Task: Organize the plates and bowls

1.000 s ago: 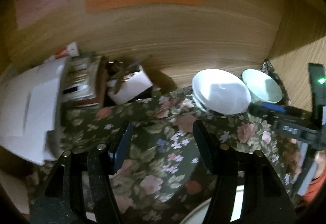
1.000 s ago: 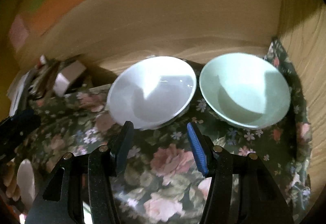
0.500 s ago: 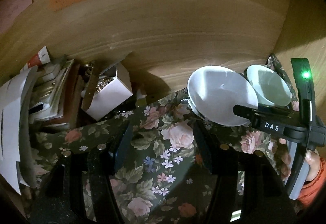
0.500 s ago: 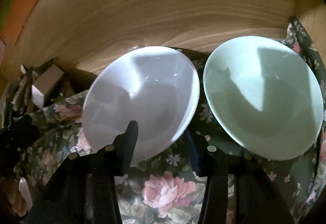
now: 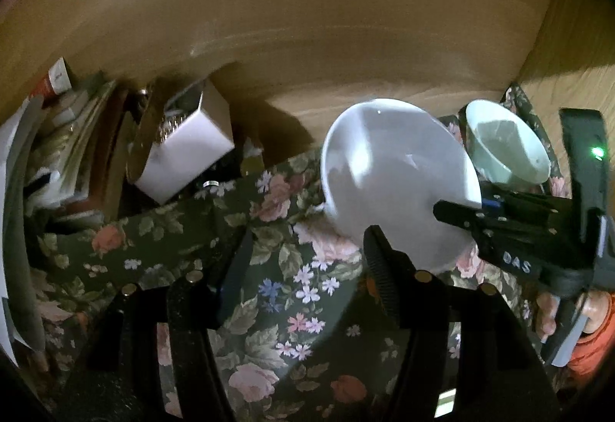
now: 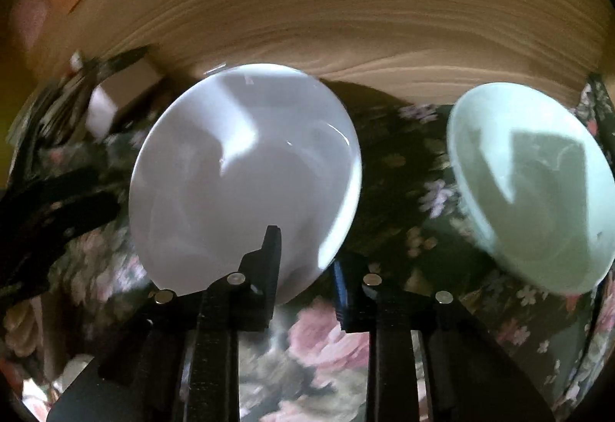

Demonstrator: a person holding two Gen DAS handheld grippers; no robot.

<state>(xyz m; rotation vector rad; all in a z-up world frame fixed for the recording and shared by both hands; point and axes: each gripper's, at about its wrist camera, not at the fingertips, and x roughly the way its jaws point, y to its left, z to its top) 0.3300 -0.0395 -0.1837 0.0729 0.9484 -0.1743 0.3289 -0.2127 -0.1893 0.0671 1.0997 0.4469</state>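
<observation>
White bowl (image 6: 246,176) sits mid-frame, its near rim pinched tight by the right gripper (image 6: 307,268). Green bowl (image 6: 538,191) stays at right. Left gripper (image 5: 307,268) hangs open over the flowery cloth (image 5: 269,306).

A floral cloth (image 5: 269,306) carries a green bowl (image 6: 538,191) and white box (image 5: 188,149).

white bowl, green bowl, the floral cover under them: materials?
White bowl: likely glazed ceramic; glossy, sharp glints on the rim. Green bowl: probably glazed ceramic too, pale celadon tone, softer sheen. Floral cover: looks like printed fabric or oilcloth; mostly matte, exact material unclear.
</observation>
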